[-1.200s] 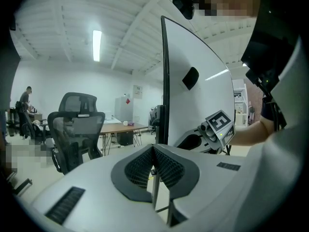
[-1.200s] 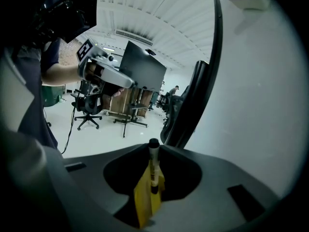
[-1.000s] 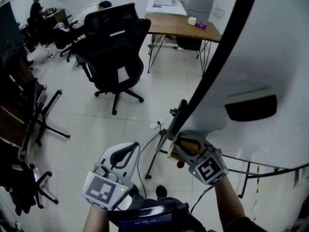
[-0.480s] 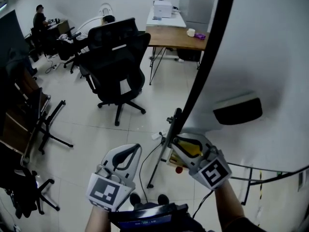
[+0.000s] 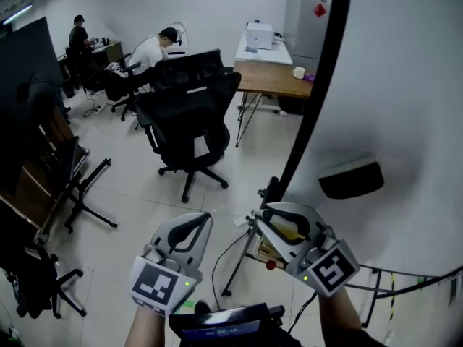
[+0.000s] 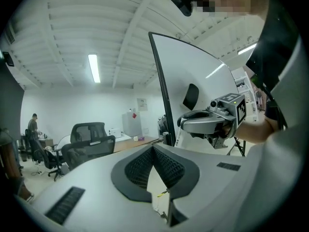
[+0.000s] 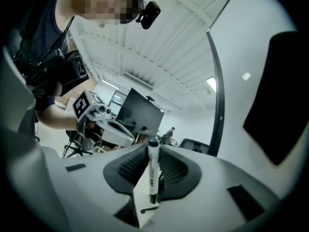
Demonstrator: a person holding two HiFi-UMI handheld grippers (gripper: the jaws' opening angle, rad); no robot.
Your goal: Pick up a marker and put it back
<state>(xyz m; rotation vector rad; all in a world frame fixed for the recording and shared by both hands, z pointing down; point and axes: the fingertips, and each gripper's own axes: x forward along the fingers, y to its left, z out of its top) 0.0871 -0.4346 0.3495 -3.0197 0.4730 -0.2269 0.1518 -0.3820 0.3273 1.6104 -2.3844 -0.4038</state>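
Note:
A white marker with a black cap (image 7: pixel 153 170) stands upright between the ribbed pads of my right gripper (image 7: pixel 152 151), which is shut on it. In the head view the right gripper (image 5: pixel 257 217) hovers by the black frame (image 5: pixel 318 85) of a whiteboard (image 5: pixel 405 100), low at its left edge; the marker is hidden there. My left gripper (image 5: pixel 203 217) floats beside it on the left, a short gap apart. Its jaws are shut and hold nothing (image 6: pixel 153 151).
A black eraser (image 5: pixel 351 179) clings to the whiteboard above the right gripper. The board's stand legs (image 5: pixel 239 259) and cables run under my hands. A black office chair (image 5: pixel 192 121) stands on the tiled floor, with a wooden desk (image 5: pixel 275 82) behind and seated people at the far wall.
The head view has tipped up and shows more of the room. Both grippers have kept their places near the board's edge, and the right one has kept the marker.

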